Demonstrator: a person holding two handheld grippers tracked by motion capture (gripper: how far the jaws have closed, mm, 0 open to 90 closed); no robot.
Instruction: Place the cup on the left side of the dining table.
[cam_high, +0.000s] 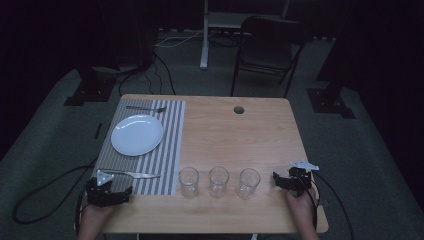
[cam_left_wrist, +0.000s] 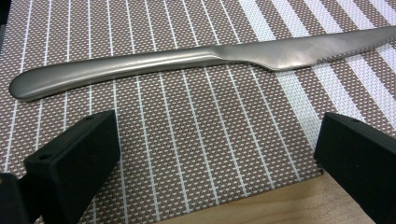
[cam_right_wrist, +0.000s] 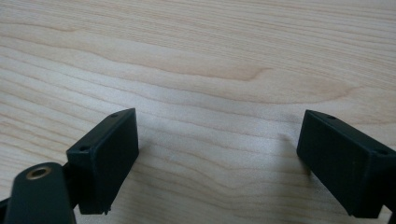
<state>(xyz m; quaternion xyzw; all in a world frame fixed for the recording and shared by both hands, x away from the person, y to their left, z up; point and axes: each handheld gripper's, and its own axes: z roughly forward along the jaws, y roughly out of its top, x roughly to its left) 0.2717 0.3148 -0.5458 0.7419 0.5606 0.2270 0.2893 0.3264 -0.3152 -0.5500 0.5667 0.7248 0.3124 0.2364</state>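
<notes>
A white plate (cam_high: 137, 134) lies on a striped placemat (cam_high: 170, 145) at the table's left, with a fork (cam_high: 145, 108) beyond it. A metal knife (cam_high: 134, 174) lies along the mat's near edge. My left gripper (cam_high: 107, 192) rests at the mat's near left corner, open, with the knife (cam_left_wrist: 187, 60) just ahead of its jaws and nothing between them. Three empty glasses (cam_high: 218, 181) stand in a row near the front edge. Beside the rightmost glass (cam_high: 248, 183), my right gripper (cam_high: 289, 181) is open over bare wood (cam_right_wrist: 210, 70).
The wooden table (cam_high: 235, 135) has a round cable hole (cam_high: 238, 109) at the back. A folding chair (cam_high: 270, 50) stands beyond the table. Cables (cam_high: 30, 200) trail from both grippers across the grey floor.
</notes>
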